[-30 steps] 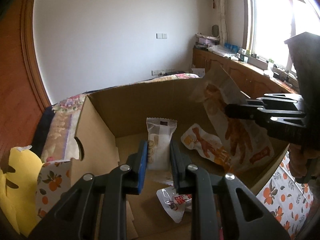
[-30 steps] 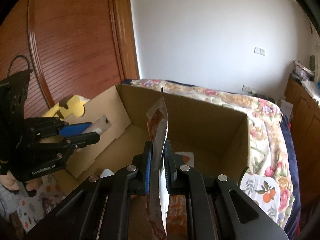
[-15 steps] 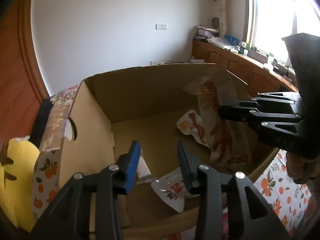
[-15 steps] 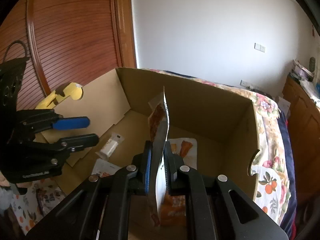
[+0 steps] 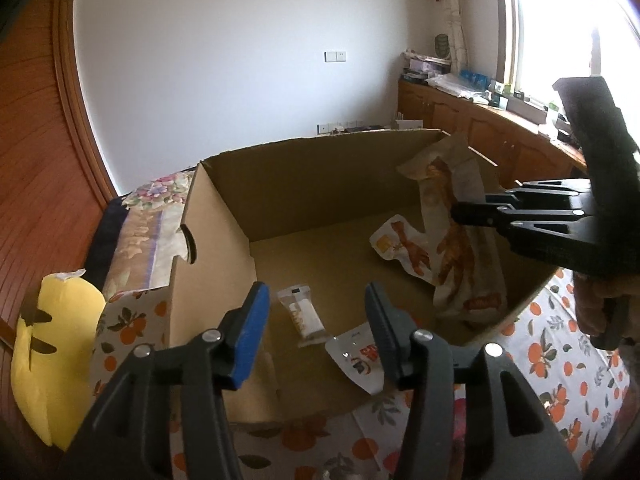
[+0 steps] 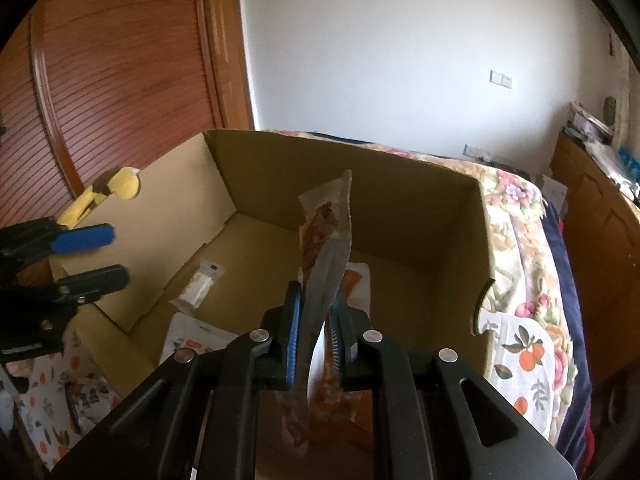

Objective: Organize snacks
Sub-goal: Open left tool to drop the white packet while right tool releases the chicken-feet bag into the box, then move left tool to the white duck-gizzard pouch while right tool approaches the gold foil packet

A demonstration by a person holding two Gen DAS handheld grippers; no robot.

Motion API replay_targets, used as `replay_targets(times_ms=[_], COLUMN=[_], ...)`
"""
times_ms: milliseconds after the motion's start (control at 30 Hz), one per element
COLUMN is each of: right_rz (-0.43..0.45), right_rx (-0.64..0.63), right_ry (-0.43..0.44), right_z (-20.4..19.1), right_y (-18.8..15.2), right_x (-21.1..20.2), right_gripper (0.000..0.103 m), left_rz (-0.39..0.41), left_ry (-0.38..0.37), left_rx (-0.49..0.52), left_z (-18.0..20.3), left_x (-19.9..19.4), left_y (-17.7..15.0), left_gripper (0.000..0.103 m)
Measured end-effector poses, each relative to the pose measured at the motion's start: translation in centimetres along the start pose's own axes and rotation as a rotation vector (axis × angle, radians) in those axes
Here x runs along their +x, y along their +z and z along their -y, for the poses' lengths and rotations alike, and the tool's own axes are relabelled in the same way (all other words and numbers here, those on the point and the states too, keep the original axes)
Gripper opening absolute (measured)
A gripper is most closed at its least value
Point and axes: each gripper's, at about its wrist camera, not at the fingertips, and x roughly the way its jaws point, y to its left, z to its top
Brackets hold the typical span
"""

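An open cardboard box (image 5: pixel 224 216) (image 6: pixel 400 184) sits on a fruit-print cloth. My left gripper (image 5: pixel 316 320) is open and empty above the box's near edge; it also shows in the right wrist view (image 6: pixel 100 256). A small white snack packet (image 5: pixel 304 314) (image 6: pixel 198 282) and a red-and-white packet (image 5: pixel 358 354) (image 6: pixel 192 338) lie on the box floor. An orange-print packet (image 5: pixel 404 246) lies further in. My right gripper (image 6: pixel 314 316) (image 5: pixel 460 210) is shut on a large orange-print snack bag (image 6: pixel 324 248) (image 5: pixel 452 216), held upright inside the box at its right side.
A yellow plush toy (image 5: pixel 44 356) (image 6: pixel 116 188) lies left of the box. A floral bedspread (image 6: pixel 520 240) lies behind and right of it. A wooden wardrobe door (image 6: pixel 120 80) stands at left, a wooden cabinet (image 5: pixel 500 132) under the window at right.
My left gripper opened, let the small white packet drop to the box floor, and drew back. My right gripper lowered the large bag deeper into the box.
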Motion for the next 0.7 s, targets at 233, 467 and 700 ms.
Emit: replay_targets(times_ms=[233,467,700], right_rz=[-0.024,-0.025,0.02], right_rx=[0.016,0.017,0.042], right_ry=[-0.015,-0.027,-0.004], right_z=[0.5,0.5,-0.1], right_y=[-0.3,-0.4,-1.0], right_x=[0.1,-0.7,-4.8], right_gripper=[0.016,0.029,0.033], left_rz=[0.012,0.037,0.031], left_ry=[0.035,0.008,-0.034], left_rx=[0.032,0.023,0.025], left_z=[0.5,0.3,0.7], left_x=[-1.8,-4.4,-6.2], left_y=[-0.7,-1.6,-3.7], left_gripper=[0.052,0.052,0.052])
